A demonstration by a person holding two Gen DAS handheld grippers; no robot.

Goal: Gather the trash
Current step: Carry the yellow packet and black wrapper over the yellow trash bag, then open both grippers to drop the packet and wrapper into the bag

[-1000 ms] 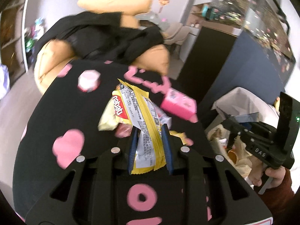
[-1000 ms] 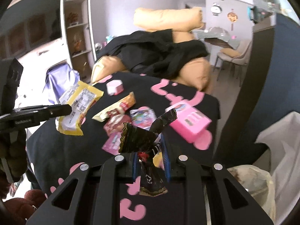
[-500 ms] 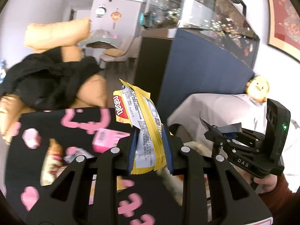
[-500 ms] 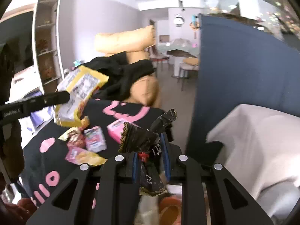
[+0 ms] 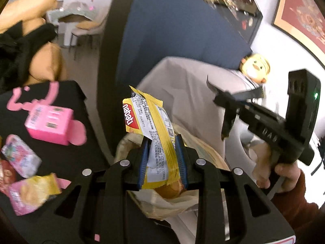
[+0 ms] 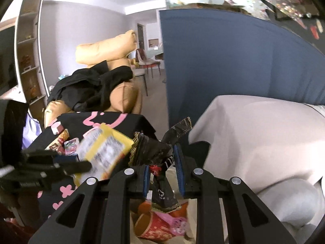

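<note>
Left wrist view: left gripper [image 5: 162, 158] clamps a yellow wrapper [image 5: 151, 128] between its blue pads, jaws narrow, wrapper standing up out of the grip. Directly under the fingers lies the open bin bag [image 5: 182, 77], its pale rim rising behind; crumpled paper and something orange-brown show inside, partly hidden by the gripper frame. The table [image 5: 61, 158], black cloth with pink marks, ends just left of the bag at a sharp corner. On it: a pink box [image 5: 48, 124] near that edge, and small packets [image 5: 20, 158] further left, blurred and cut by the frame. The right gripper [image 5: 227, 109] hangs over the far side of the bag, held by a hand [image 5: 282, 172]; a dark wrapper [image 5: 226, 122] dangles from its tip. A blue partition [image 5: 172, 30] stands close behind the bag. Right wrist view: right gripper [image 6: 162, 170] is closed to a narrow gap on the dark wrapper [image 6: 156, 152], which crumples above the pads and hangs below them. Beneath it the bag mouth shows a red paper cup [image 6: 154, 225] and pink scraps. The bag's pale side [image 6: 254, 138] fills the right; the partition [image 6: 223, 57] rises behind. The left gripper [image 6: 81, 165] enters from the left, blurred, with the yellow wrapper [image 6: 103, 152] over the table [image 6: 132, 122] corner.
</note>
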